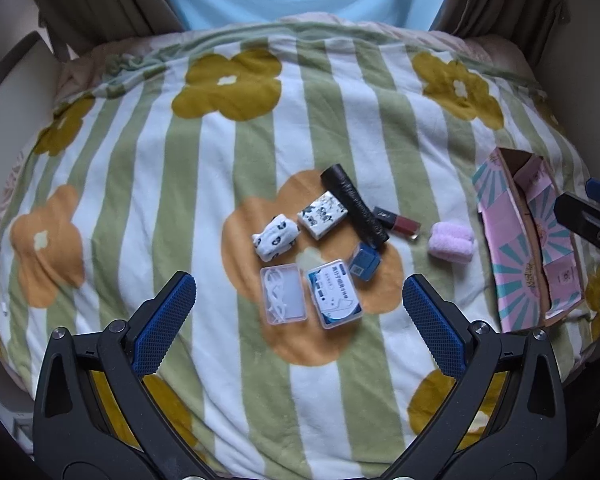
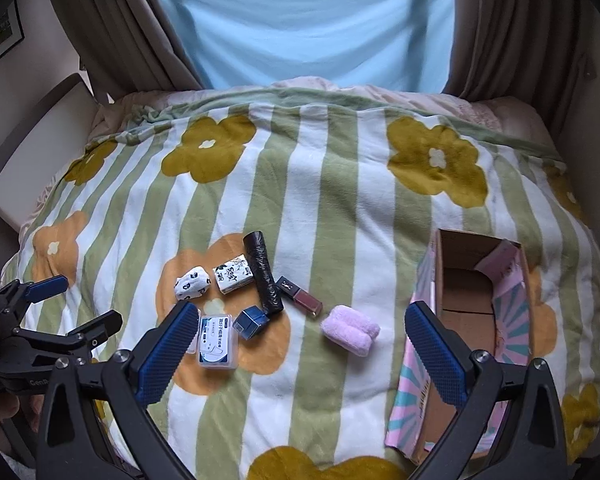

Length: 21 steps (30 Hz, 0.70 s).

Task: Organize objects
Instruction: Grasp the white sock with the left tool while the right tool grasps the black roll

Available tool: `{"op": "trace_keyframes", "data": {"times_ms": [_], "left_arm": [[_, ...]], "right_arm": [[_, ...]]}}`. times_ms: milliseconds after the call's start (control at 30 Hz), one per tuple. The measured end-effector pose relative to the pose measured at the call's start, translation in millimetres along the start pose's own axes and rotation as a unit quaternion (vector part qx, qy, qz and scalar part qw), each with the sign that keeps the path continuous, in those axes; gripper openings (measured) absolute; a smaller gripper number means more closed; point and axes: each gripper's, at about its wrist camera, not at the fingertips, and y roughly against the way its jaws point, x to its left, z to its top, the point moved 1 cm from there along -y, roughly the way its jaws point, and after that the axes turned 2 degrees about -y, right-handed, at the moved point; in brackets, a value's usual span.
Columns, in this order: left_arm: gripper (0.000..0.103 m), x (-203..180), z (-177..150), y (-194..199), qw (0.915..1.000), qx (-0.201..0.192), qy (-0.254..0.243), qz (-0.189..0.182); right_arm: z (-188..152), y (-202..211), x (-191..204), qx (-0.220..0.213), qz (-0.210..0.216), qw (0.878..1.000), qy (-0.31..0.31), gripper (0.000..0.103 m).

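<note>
Cardboard box [image 2: 466,308] at the frame's right sits empty on the striped bed [image 2: 320,184]; sorting appears unstarted, small items [image 1: 324,240] clustered at centre, as left tongs [image 1: 299,304] and right tongs [image 2: 302,336] hover wide open, holding nothing.

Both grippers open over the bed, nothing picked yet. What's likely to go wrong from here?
1. The black roll touches the lipstick and tissue pack; gripping one may drag its neighbours.
2. The cardboard box sits on a soft blanket; drops could tip it.
3. The two clear cases lie flat, so fingers may slip.
</note>
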Motion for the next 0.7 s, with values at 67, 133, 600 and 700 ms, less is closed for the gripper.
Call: {"op": "trace_keyframes", "data": {"times_ms": [67,133,600,700], "left_arm": [[0.103,8.6,1.5,-16.3,1.0000,0.009,0.004,-0.003],[0.103,16.7,2.8,-33.6,0.9999,0.016,0.005,-0.004],[0.100,49.7,21.2,-170.3,0.9959,0.087,-0.019,-0.014],[0.100,49.6,20.8,-194.9,0.9941,0.103,-0.028,-0.020]], "right_arm": [[4.0,-18.9,3.3,0.011,0.005,1.000,0.009,0.102],[7.5,-38.2,6.6,0.022,0.010,1.000,0.019,0.102],[9.8,-189.8,34.9,0.119,0.036,0.985,0.118,0.093],[7.9,-218.3,42.5,0.139,0.040,0.978,0.147,0.089]]}}
